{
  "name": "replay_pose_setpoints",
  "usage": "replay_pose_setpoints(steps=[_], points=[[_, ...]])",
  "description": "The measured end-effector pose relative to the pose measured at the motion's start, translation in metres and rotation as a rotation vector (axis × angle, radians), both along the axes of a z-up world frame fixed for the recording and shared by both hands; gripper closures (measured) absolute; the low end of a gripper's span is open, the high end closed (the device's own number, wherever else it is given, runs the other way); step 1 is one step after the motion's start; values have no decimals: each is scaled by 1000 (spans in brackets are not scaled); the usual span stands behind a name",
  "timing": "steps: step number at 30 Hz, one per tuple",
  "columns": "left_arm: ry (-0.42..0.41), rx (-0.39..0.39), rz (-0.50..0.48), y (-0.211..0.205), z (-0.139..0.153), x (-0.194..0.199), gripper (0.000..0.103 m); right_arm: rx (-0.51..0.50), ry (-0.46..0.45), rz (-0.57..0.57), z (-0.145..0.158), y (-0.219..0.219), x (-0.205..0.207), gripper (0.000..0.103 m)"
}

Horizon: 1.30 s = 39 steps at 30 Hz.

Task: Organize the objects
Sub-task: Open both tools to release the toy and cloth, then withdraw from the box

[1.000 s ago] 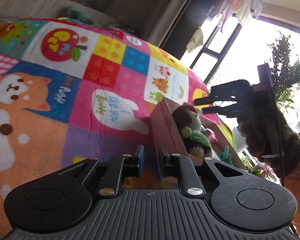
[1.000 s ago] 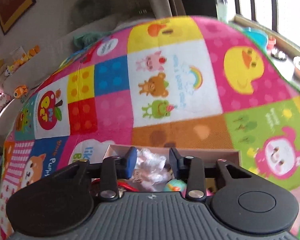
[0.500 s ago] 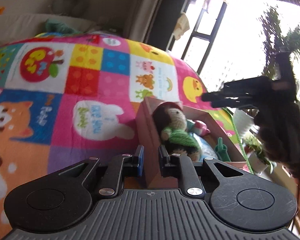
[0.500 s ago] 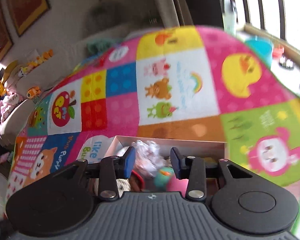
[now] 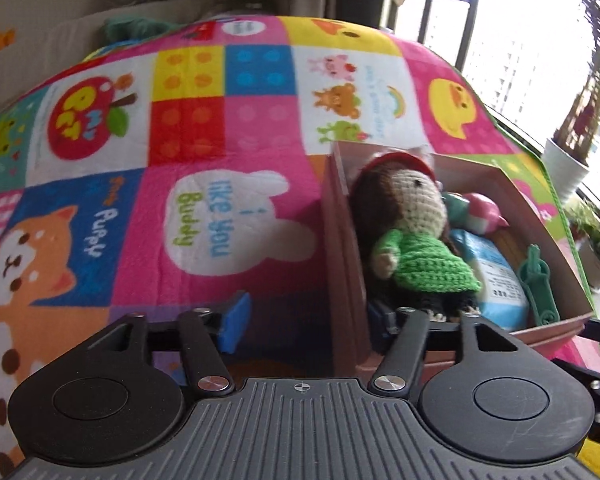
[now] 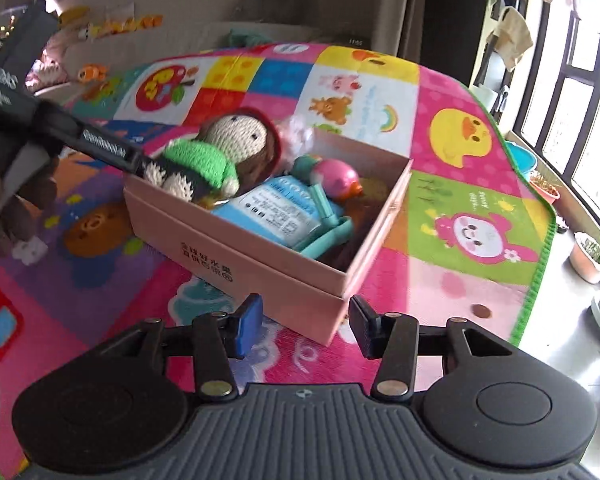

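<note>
A pink cardboard box [image 6: 260, 264] stands on the colourful play mat [image 6: 472, 184]. In it lie a crocheted doll [image 6: 220, 152] in a green top, a blue packet [image 6: 276, 212], a pink and teal toy [image 6: 332, 172] and a teal clip [image 6: 328, 232]. My left gripper [image 5: 312, 316] is open, one finger on each side of the box's near left wall [image 5: 344, 272], below the doll [image 5: 412, 232]. It also shows in the right wrist view [image 6: 112, 148] at the box's left corner. My right gripper [image 6: 304, 326] is open and empty, just before the box's near corner.
A sofa [image 5: 80, 32] with plush toys stands behind the mat. Windows and potted plants [image 6: 592, 256] are on the right, past the mat's green edge. A small brown coin-like disc [image 6: 482, 312] lies on the mat near that edge.
My left gripper opened from nearly shut and moved to straddle the box wall. My right gripper drew back and away from over the box and opened wider.
</note>
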<state>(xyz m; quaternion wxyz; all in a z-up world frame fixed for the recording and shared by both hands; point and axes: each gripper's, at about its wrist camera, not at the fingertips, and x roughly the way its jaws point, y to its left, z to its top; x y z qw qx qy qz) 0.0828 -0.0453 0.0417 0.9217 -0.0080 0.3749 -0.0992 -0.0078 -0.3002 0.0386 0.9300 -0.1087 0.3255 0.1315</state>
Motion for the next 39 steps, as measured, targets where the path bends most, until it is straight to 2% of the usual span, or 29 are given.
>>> replay_pose_setpoints(steps=[1, 2, 5, 9, 12, 14, 21, 25, 32, 34, 37, 39], points=[[-8, 2, 15, 6, 1, -1, 25, -16, -9, -14, -3, 6, 5, 54], [-20, 8, 34, 12, 1, -3, 22, -12, -2, -11, -4, 11, 11, 49], [-68, 28, 82, 34, 2, -4, 20, 19, 1, 16, -3, 27, 26, 49], [-75, 8, 165, 72, -5, 15, 1, 2, -8, 33, -5, 61, 55, 49], [-70, -29, 175, 94, -10, 31, 1, -8, -14, 30, -7, 82, 77, 50], [-77, -25, 188, 101, -13, 38, 1, -8, -10, 22, -8, 93, 86, 50], [-78, -72, 181, 117, -24, 51, 1, -30, -15, -2, -9, 112, 87, 49], [-98, -60, 174, 116, -25, 51, 1, -28, -11, -11, -9, 115, 86, 47], [-74, -68, 184, 116, -22, 52, 2, -33, -18, -22, -11, 119, 86, 43], [-112, -51, 192, 114, -15, 44, 2, -18, -11, -33, -9, 118, 83, 43], [-215, -60, 218, 114, 6, 10, 2, 8, -13, -57, -4, 113, 65, 30], [-247, -75, 205, 113, 16, -19, 2, 23, -16, -74, -3, 109, 46, 17]])
